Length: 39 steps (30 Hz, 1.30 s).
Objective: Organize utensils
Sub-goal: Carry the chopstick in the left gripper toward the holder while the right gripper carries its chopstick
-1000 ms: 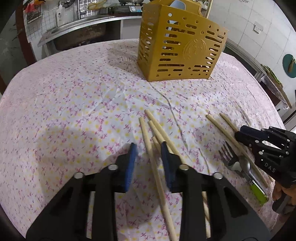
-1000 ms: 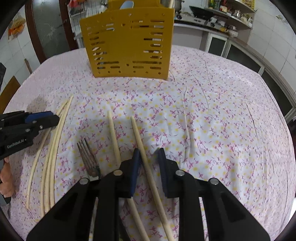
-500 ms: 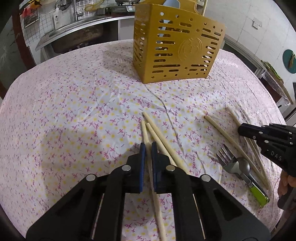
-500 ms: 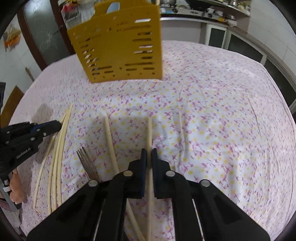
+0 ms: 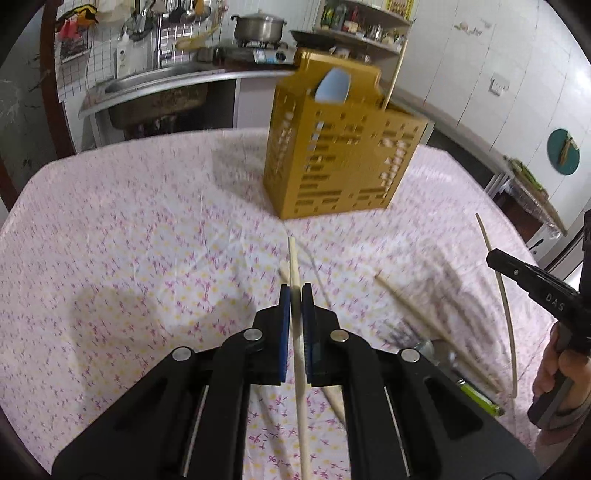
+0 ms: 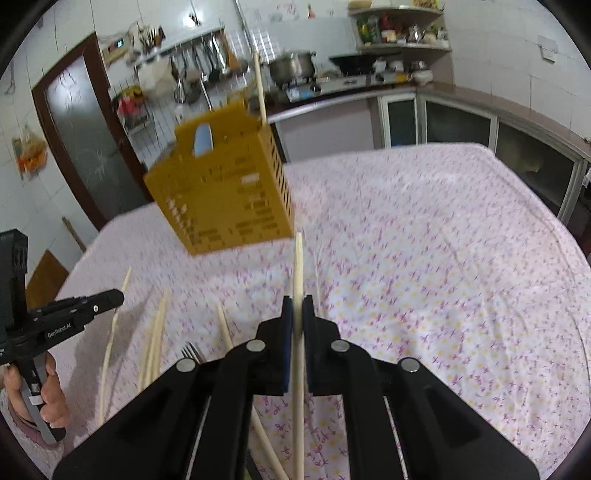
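My left gripper (image 5: pixel 295 291) is shut on a pale wooden chopstick (image 5: pixel 294 258), lifted off the floral tablecloth (image 5: pixel 129 258). Another chopstick (image 6: pixel 298 266) is clamped in my right gripper (image 6: pixel 297 302), also raised; the same grip appears at the right edge of the left wrist view (image 5: pixel 496 258). A yellow slotted utensil holder (image 5: pixel 340 158) stands upright at the back of the table, with a blue-white spoon (image 5: pixel 330 86) and one chopstick inside. More chopsticks (image 5: pixel 417 314), a fork (image 6: pixel 194 350) and a green-handled utensil (image 5: pixel 476 398) lie on the cloth.
Behind the table are a steel sink counter (image 5: pixel 155 81), a stove with a pot (image 5: pixel 258 27) and shelves. A hand (image 6: pixel 48 398) holds the left gripper's handle. The table's far right edge borders low cabinets (image 6: pixel 461 125).
Both grippers shut on a chopstick each, then rose from the cloth with them. The views tilted up, so the kitchen behind shows now.
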### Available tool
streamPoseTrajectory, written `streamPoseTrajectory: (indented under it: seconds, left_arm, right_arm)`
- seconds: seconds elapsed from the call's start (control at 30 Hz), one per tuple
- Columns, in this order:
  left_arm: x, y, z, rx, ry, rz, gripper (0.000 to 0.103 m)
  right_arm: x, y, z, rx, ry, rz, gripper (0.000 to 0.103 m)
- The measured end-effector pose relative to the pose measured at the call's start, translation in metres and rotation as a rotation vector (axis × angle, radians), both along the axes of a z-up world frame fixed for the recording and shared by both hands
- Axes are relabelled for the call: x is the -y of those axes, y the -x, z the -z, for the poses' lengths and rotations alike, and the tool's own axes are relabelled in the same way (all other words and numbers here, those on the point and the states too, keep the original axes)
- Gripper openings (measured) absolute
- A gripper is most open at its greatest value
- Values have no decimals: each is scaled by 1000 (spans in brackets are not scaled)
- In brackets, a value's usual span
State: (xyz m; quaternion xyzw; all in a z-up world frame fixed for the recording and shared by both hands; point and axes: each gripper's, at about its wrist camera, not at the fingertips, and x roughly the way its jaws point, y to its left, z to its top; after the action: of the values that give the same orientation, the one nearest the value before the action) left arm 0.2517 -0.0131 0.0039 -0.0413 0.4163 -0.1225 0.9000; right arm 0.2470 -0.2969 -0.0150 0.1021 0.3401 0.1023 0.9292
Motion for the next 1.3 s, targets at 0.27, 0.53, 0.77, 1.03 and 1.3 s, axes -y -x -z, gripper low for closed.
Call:
streamPoseTrajectory:
  seconds: [0.27,0.53,0.77,1.03,1.3]
  left_arm:
    - [2,9,-39,93,27,23,4]
    - [0,7,-46,126,56,15,4]
    - [-2,5,-54,161,71,7,4]
    - [0,-3,-68,195,77,21,4]
    - [2,-25,-103,265,84,18,4]
  right_arm:
    - [8,5,-21,78,-37,8,6]
    - [14,13,-34,172,-61,39,6]
    - [17,13,-39,224,-81,43,6]
    - [17,1,-38,241,-96,38,6]
    - [10,-19,-74,350,-70,56,6]
